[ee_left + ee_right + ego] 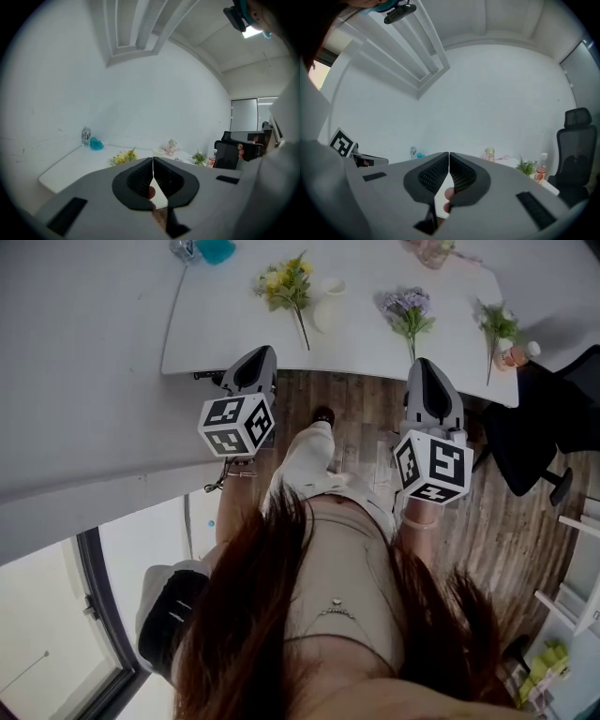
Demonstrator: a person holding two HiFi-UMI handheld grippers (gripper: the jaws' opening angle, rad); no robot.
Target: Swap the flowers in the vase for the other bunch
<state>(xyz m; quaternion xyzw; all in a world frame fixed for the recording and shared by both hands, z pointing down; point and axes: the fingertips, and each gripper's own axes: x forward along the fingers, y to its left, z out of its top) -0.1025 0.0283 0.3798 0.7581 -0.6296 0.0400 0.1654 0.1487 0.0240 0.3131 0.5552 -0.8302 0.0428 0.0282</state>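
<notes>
On the white table point(216, 334) a yellow bunch of flowers point(286, 282) lies left of a white vase point(328, 307), and no stems show in the vase. A purple bunch point(406, 310) lies to its right, a green sprig point(494, 324) further right. My left gripper point(262, 352) is shut and empty, held over the wooden floor just short of the table's near edge. My right gripper point(422, 364) is likewise shut and empty, below the purple bunch. In the left gripper view the yellow bunch point(123, 157) and the vase point(159, 151) lie beyond the shut gripper point(153, 161).
A water bottle point(183, 249) and a blue object point(214, 249) stand at the table's far left corner, a glass jar point(431, 251) at the back. An orange drink bottle point(514, 354) sits at the right end. A black office chair point(525, 442) stands right of the table.
</notes>
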